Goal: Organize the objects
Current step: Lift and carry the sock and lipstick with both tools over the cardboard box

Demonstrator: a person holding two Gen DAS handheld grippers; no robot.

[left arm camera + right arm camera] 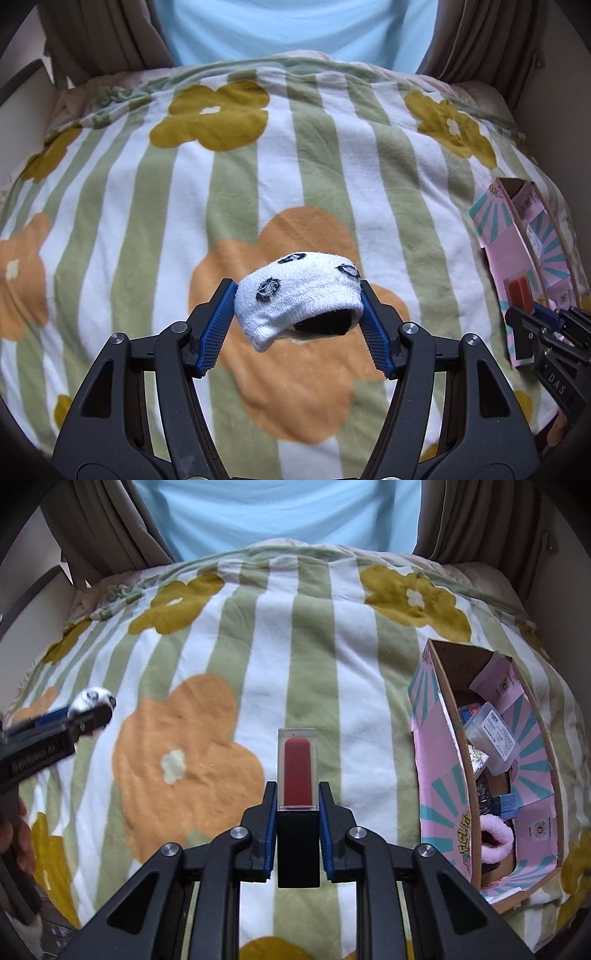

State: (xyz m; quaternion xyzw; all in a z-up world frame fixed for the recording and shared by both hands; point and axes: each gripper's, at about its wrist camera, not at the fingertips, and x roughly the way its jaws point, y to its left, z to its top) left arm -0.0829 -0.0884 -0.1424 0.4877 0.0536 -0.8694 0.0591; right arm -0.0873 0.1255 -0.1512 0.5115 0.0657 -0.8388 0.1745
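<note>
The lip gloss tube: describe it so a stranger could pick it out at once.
On the striped, flower-print blanket, left of the pink cardboard box, the right gripper is shut on the lip gloss tube, gripping its black cap. It is the only clear, square-sided tube with dark red inside; the left gripper holds a white spotted sock.

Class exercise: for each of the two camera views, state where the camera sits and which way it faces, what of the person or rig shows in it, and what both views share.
Left wrist: sits behind the left gripper, facing forward over the flowered blanket; its fingers clamp a white spotted sock; right gripper at right edge.
Right wrist: sits behind the right gripper, facing likewise; it holds a red lip-gloss tube; a hand shows at left.
Shared: blanket, pink box, blue curtain, each other's gripper.
</note>
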